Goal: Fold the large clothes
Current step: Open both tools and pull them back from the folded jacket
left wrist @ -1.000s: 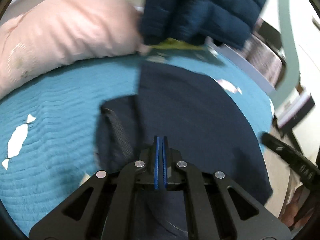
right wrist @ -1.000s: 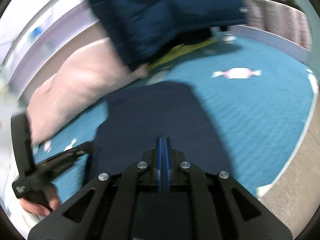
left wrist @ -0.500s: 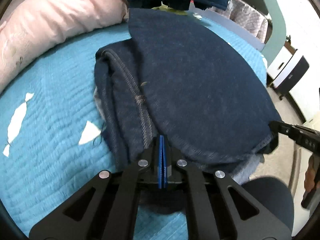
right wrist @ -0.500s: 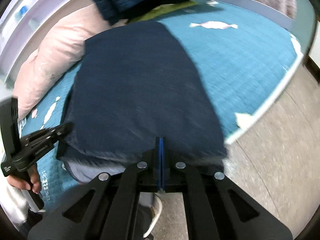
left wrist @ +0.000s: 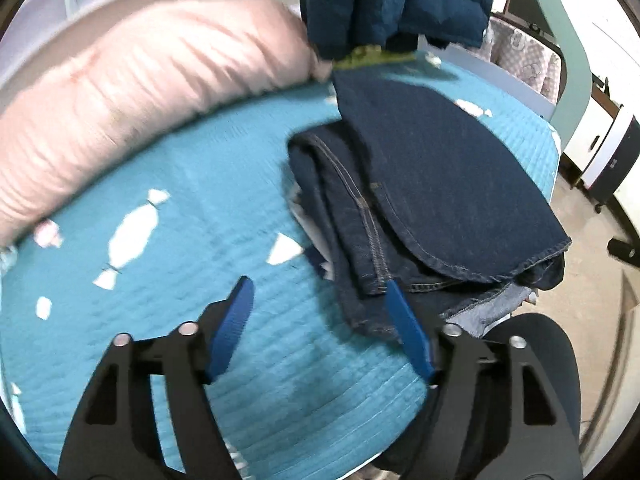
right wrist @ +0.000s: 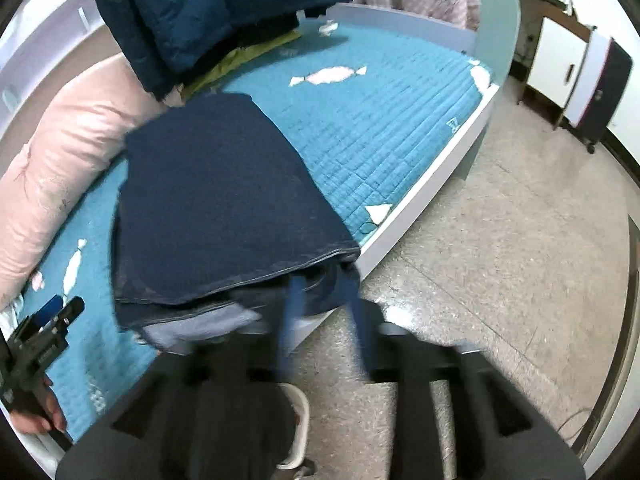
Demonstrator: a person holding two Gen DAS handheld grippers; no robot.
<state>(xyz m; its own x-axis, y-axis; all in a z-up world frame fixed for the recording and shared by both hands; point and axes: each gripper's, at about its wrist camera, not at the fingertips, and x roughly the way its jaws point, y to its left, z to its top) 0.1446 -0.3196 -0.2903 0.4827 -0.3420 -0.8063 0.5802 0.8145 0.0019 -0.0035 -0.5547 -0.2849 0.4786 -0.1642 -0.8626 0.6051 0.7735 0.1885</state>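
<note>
The left gripper (left wrist: pixel 320 300) has just opened wide and holds nothing; its right finger (left wrist: pixel 404 328) lies against the folded jeans (left wrist: pixel 440 184) at centre right on the bed (left wrist: pixel 200 240). The right gripper (right wrist: pixel 324 312), blurred, has also just opened, empty. Only its view shows the floor (right wrist: pixel 500 280).

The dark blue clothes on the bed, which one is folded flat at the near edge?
The denim jeans, folded flat on the teal quilt with stitched seams showing. The puffy quilted jacket sits heaped farther back, beside the pink pillow.
</note>
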